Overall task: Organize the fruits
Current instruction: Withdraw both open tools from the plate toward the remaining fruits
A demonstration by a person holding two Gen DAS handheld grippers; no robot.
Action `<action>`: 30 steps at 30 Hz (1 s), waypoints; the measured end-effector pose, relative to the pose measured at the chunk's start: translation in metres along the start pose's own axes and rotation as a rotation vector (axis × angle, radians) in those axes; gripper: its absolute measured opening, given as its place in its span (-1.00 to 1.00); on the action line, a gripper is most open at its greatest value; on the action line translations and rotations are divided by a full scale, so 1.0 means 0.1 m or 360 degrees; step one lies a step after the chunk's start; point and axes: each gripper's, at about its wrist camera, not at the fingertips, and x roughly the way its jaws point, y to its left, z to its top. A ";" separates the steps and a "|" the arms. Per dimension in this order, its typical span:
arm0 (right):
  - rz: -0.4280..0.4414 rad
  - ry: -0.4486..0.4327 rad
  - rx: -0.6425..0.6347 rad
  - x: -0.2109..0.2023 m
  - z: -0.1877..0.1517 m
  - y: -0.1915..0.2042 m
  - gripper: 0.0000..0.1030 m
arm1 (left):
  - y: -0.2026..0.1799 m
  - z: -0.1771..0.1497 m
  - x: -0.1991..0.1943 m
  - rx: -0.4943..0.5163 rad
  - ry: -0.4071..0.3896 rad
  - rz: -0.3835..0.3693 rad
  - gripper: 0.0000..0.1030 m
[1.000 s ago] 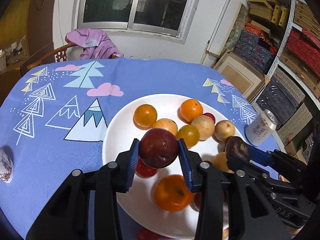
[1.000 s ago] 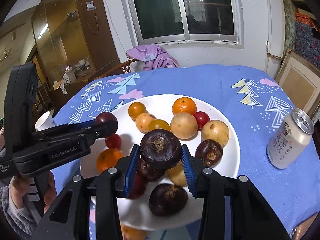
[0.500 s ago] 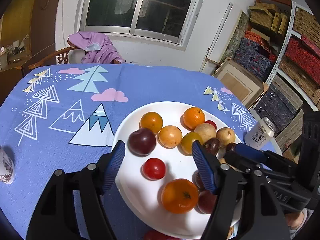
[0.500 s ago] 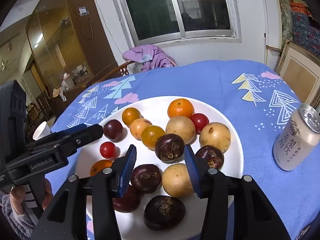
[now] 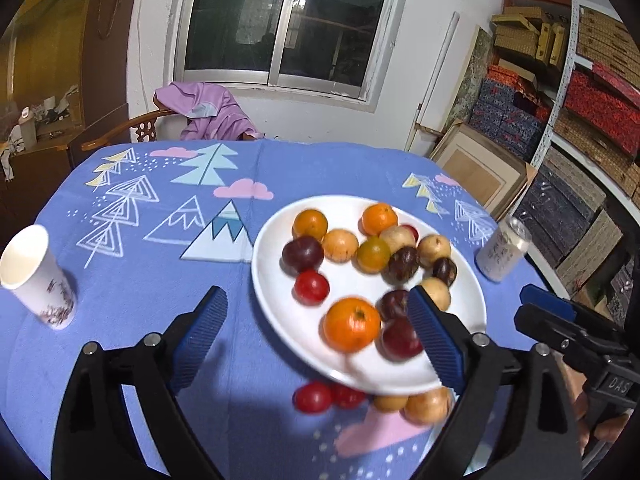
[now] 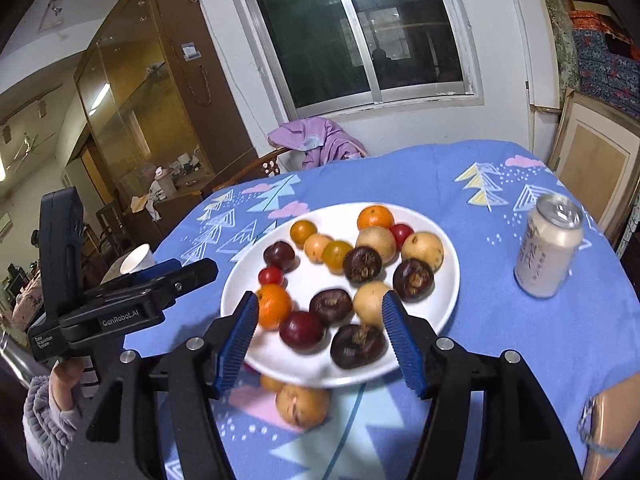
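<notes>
- Left gripper (image 5: 316,342): jaws wide, nothing between the pads. It hangs over the cloth at the near-left edge of the plate (image 5: 272,300).
- Right gripper (image 6: 320,344): also wide, empty, raised over the plate's near rim, w/ a dark fruit (image 6: 358,346) and a plum (image 6: 301,330) seen between its fingers.
- Left on the tablecloth (image 5: 140,280), nearest to us & just under the plate's near rim: two small red fruits (image 5: 314,397), a small orange one, a tan round fruit (image 6: 302,402). These look like the remaining work; I'd judge the task mostly done, maybe 3/4.
- Plate holds approx. 15 pieces: a big orange (image 5: 351,324) and plums near; a small red one (image 5: 312,287) and dark-skinned fruits in the middle; tan fruits on the right; two oranges (image 5: 379,219) at the far rim. No clear sorting by kind, some blur.
- Off the plate, not fruit: paper cup (image 5: 36,276) on the left, contents not visible; drink can (image 6: 548,246) on the right.
- Next, prob.: drop to a loose fruit, lift it onto a bare part of the plate.
</notes>
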 end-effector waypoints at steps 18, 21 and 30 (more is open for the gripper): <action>-0.0015 0.0222 -0.0165 0.08 -0.59 0.16 0.34 | 0.20 -0.70 -0.07 0.0195 0.0092 0.0272 0.81; -0.0012 0.0240 -0.0191 0.11 -0.62 0.19 0.34 | 0.11 -0.73 0.03 0.0312 0.0117 0.0318 0.81; -0.0024 0.0260 -0.0224 0.19 -0.67 0.25 0.34 | -0.01 -0.69 0.22 0.0414 0.0179 0.0290 0.81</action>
